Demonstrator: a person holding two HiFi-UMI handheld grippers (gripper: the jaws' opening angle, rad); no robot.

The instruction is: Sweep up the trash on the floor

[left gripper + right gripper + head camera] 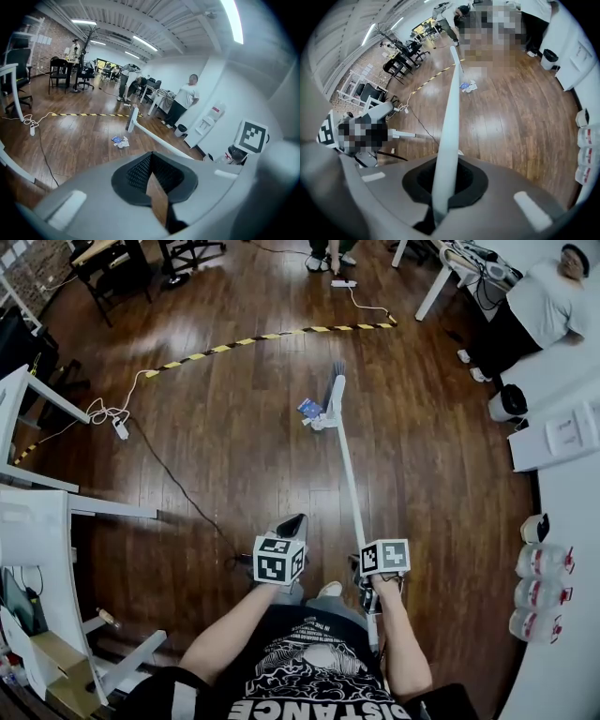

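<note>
A small pile of trash (pixel 312 411), blue and white scraps, lies on the wood floor straight ahead. It also shows in the left gripper view as trash (pixel 121 140) and in the right gripper view as trash (pixel 468 86). The broom's head (pixel 335 390) rests on the floor just beyond and right of the scraps. Its long white handle (pixel 351 474) runs back to my right gripper (pixel 366 579), which is shut on the handle (pixel 449 140). My left gripper (pixel 292 524) hovers beside it, jaws a narrow gap apart, with only floor showing between them (pixel 157 197).
A yellow-black tape line (pixel 272 335) crosses the floor beyond the broom. A cable and power strip (pixel 120 427) lie to the left near white table legs (pixel 37 484). At right stand a person (pixel 544 306), a bin (pixel 508 402), a white counter (pixel 562 521) and water bottles (pixel 539 563).
</note>
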